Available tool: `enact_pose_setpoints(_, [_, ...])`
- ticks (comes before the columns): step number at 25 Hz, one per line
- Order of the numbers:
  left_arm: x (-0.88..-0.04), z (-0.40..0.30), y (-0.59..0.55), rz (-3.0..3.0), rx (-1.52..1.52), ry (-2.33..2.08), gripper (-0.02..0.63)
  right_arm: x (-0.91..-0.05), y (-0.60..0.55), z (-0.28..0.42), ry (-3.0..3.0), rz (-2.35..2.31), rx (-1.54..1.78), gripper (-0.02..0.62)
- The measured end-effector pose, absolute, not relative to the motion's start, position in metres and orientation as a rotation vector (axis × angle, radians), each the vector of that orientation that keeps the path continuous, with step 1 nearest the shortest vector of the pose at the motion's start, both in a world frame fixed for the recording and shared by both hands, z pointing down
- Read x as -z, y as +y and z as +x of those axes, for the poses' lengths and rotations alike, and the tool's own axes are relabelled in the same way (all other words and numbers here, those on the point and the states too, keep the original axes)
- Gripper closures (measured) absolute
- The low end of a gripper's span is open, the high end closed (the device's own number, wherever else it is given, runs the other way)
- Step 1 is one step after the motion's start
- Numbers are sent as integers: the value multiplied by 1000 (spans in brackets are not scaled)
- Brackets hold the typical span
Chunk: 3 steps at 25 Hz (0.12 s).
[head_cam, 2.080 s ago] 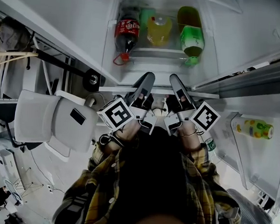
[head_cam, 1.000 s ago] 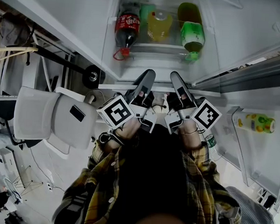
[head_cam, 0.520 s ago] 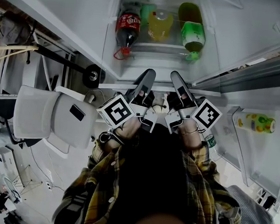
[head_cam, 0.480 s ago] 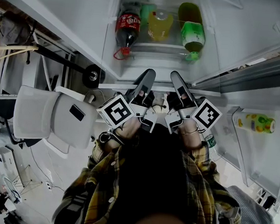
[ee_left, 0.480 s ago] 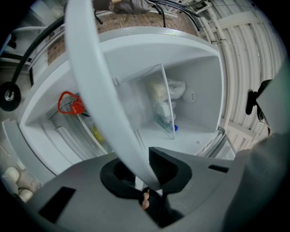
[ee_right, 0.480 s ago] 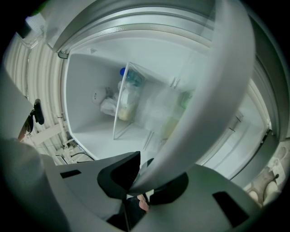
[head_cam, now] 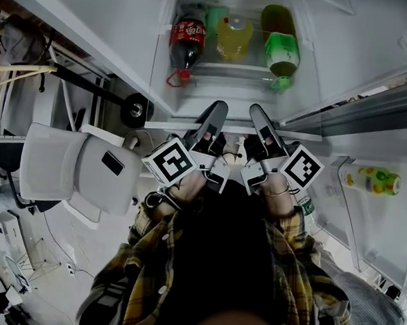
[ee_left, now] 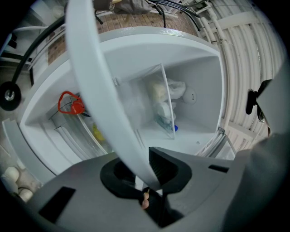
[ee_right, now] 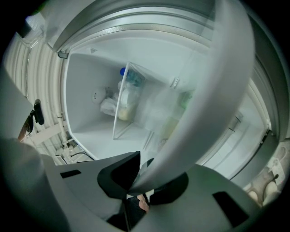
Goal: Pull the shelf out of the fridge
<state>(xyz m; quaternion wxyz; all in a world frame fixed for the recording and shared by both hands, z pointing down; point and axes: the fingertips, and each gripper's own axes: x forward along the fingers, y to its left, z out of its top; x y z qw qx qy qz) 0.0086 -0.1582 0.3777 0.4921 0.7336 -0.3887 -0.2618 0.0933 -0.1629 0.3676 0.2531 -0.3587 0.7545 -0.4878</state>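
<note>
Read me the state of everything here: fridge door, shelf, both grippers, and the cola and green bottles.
Fridge door: open.
Shelf: in the fridge, front rim gripped.
Left gripper: shut on the shelf.
Right gripper: shut on the shelf.
Cola bottle: lying down, neck toward the front.
Green bottle: lying down, neck toward the front.

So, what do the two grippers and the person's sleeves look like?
Both the left gripper and the right gripper have long dark grey jaws and a white cube with black square markers. The sleeves are yellow and dark plaid.
</note>
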Motion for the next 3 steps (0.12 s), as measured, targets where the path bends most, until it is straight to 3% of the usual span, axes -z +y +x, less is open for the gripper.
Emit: enact_pose_setpoints(3, [-376,11,-158,1787,646,-929,543,-368,-162,95,2051,-979,1327,531])
